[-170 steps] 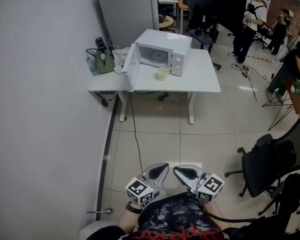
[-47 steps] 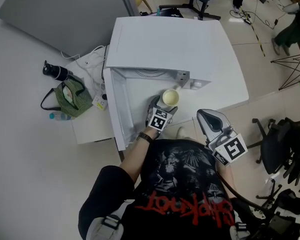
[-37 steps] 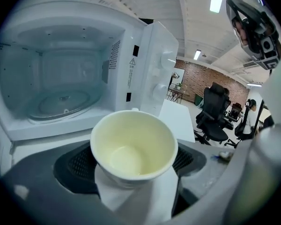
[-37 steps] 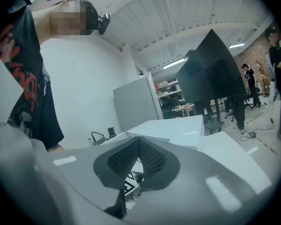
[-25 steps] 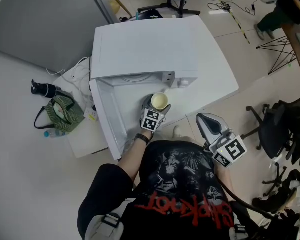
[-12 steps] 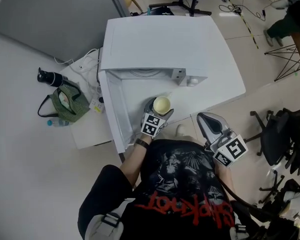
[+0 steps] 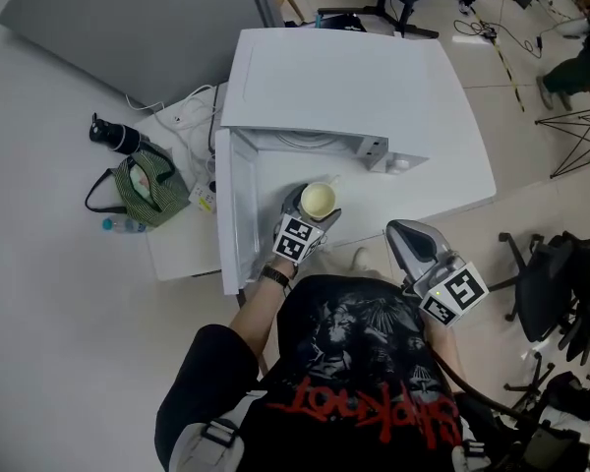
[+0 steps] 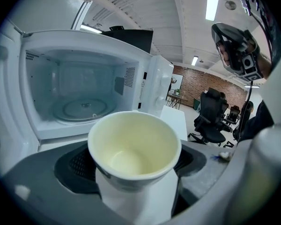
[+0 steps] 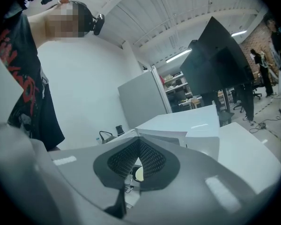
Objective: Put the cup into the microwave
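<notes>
Just before the open white box-shaped microwave, the left tongs grip the pale-yellow glossy cup low on its wall, and it looks light, stiff and slippery, while the right tongs are closed and empty.

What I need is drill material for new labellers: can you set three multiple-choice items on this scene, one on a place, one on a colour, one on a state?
1. Where is the cup? A on the floor; B in the left tongs, outside the microwave; C on a chair.
2. What colour is the bag beside the microwave? A green; B red; C blue.
3. How is the microwave door? A open; B shut; C missing.
Answers: 1 B, the tongs grip it before the cavity; 2 A, green stripes show; 3 A, it swings wide, cavity exposed.
</notes>
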`<state>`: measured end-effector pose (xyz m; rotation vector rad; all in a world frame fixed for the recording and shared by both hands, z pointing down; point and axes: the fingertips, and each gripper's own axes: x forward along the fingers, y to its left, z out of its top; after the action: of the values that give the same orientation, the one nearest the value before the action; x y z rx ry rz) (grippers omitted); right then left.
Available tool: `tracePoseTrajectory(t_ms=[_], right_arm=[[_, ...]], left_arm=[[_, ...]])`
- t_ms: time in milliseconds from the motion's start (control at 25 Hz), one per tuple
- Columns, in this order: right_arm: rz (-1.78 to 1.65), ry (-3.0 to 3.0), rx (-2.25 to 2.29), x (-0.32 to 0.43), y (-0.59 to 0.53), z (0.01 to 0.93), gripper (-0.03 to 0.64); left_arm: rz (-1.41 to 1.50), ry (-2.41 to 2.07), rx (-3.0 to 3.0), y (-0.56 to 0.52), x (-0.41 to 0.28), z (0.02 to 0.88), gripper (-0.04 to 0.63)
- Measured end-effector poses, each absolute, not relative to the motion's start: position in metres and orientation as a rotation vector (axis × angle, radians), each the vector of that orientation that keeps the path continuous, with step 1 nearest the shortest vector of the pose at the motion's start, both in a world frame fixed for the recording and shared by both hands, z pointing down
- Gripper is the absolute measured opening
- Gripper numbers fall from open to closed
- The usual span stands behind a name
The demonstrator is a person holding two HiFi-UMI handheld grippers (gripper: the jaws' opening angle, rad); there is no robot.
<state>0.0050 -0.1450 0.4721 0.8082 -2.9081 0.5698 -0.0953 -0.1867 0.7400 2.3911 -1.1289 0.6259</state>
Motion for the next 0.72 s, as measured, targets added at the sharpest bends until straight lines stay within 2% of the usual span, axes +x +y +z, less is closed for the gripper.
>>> tracePoseTrajectory(t_ms=[720], right_arm=[[0.574,-2.868,0.894,-0.006,-0.149,0.472,0.000]], left_arm=[[0.588,-1.208,2.406,-0.239,-0.130,0.720,0.439]])
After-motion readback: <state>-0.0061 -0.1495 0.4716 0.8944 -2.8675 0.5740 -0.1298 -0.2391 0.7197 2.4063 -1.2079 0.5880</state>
